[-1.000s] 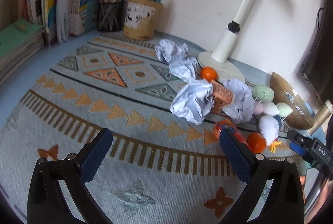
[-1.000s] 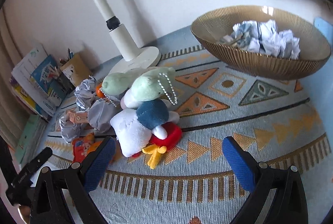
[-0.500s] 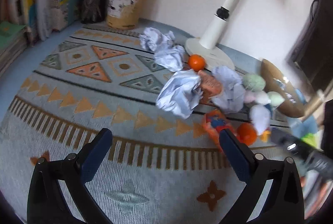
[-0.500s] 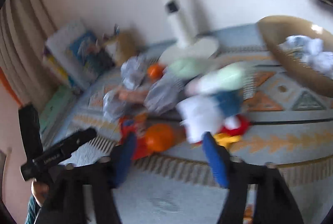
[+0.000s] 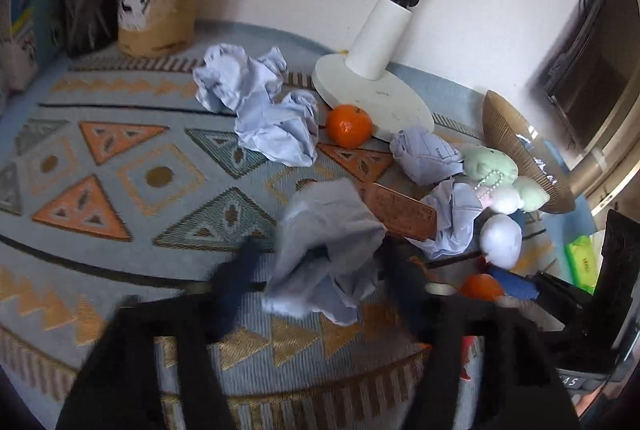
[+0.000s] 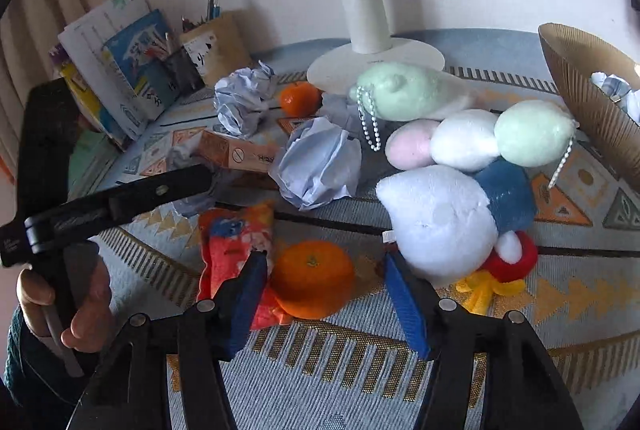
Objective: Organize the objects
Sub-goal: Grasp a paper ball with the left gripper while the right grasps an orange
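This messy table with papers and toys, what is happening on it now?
A person is tidying it with a handheld gripper in each hand. The left gripper is closing around a crumpled paper ball on the patterned mat. The right gripper is closing around an orange beside a red snack packet. Some crumpled paper already lies in the brown bowl.

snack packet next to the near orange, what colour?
Red and orange with a blue patch, on the snack packet. Clearest in the right wrist view.
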`<state>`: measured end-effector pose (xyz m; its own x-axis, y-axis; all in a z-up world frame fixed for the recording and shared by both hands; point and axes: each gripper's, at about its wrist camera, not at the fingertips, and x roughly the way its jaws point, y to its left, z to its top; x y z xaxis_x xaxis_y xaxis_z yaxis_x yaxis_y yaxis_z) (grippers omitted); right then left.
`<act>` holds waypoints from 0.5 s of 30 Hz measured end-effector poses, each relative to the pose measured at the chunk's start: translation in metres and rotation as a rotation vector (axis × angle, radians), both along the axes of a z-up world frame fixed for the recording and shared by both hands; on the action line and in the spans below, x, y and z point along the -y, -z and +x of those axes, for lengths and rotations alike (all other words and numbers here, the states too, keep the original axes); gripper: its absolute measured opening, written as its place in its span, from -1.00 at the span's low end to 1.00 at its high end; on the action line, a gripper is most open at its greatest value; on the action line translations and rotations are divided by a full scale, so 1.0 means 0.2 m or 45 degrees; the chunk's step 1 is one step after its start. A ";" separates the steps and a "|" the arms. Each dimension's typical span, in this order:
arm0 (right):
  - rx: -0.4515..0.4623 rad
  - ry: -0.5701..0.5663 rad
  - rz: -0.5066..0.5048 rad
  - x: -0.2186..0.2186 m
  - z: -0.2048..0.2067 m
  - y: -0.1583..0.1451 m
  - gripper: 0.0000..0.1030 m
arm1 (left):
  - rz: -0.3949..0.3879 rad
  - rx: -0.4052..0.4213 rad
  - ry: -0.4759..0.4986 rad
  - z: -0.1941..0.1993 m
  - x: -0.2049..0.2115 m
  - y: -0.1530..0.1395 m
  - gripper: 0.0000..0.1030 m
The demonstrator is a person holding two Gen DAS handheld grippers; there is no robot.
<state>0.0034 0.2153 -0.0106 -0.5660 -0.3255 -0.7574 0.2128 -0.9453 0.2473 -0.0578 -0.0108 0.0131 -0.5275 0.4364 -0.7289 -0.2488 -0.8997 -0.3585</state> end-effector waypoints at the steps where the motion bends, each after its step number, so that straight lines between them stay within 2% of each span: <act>1: -0.010 -0.002 0.014 0.01 0.00 0.00 -0.13 | 0.006 -0.004 -0.005 0.01 0.01 0.00 -0.15; 2: -0.017 -0.016 0.018 0.02 0.01 0.00 -0.23 | 0.010 -0.023 -0.013 0.02 0.01 -0.02 -0.15; 5: -0.059 -0.001 0.071 0.05 0.03 -0.02 -0.23 | 0.010 -0.073 -0.088 0.11 0.07 -0.06 -0.17; 8: -0.163 0.000 0.010 0.01 0.09 -0.08 -0.23 | -0.010 -0.141 -0.218 0.24 0.11 -0.11 -0.17; 12: -0.202 0.037 -0.068 -0.07 0.16 -0.15 -0.23 | 0.053 -0.210 -0.293 0.41 0.11 -0.15 -0.17; 15: -0.230 0.097 -0.031 -0.18 0.27 -0.21 -0.23 | 0.018 -0.233 -0.370 0.48 0.06 -0.14 -0.17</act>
<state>0.0571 0.2504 0.0308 -0.7155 -0.2938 -0.6338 0.1839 -0.9545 0.2349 0.0374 -0.0236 0.0412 -0.7528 0.2578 -0.6057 -0.0441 -0.9378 -0.3443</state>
